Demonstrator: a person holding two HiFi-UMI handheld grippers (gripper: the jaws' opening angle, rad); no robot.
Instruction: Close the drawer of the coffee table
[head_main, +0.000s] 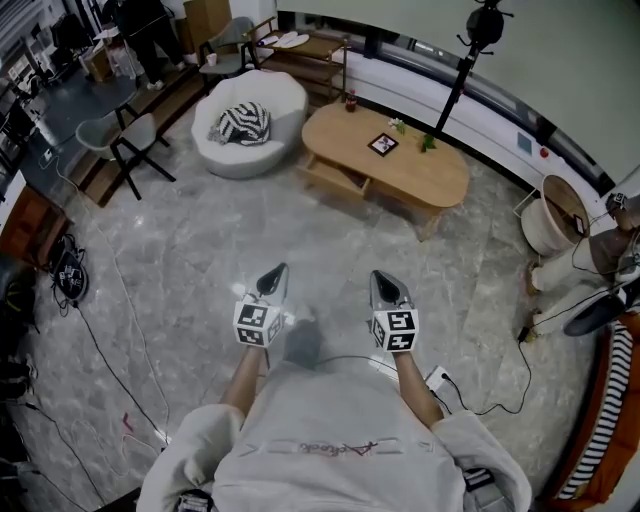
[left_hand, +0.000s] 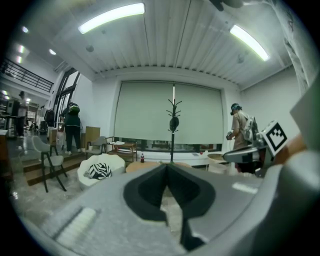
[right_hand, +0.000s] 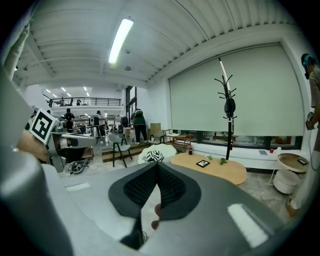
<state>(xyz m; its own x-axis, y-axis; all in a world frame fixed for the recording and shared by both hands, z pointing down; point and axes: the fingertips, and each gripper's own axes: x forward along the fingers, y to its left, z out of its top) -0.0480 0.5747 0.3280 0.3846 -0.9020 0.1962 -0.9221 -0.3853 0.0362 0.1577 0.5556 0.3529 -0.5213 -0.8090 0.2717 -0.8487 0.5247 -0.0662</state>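
On the far side of a wide stretch of grey stone floor (head_main: 190, 250) stands the oval wooden coffee table (head_main: 425, 178). Its drawer (head_main: 335, 178) juts open from the near long side, towards the left end. The person is well apart from it, both tools held out ahead. The left gripper (head_main: 277, 270) and the right gripper (head_main: 383, 277) each have their jaws pressed together with nothing between them, as each gripper's own view bears out.

I judge this to be the approach, with the drawer not yet touched. The next move calls for crossing the bare floor, getting low to the drawer front, setting a closed tip flat against the panel and pushing straight in. A skewed push could jam it.

A white armchair (head_main: 285, 120) with a striped cushion (head_main: 243, 123) sits just left of the table, near the drawer but off its line of travel. A black coat stand (head_main: 462, 65) rises behind the table, and a grey chair (head_main: 125, 140) stands further left. Cables (head_main: 105, 345) trail along the floor's edges, clear of the straight route. On the tabletop are a small framed picture (head_main: 383, 144), a sprig of green (head_main: 428, 143) and, at the far edge, what may be a cola bottle (head_main: 350, 100), too small to be sure
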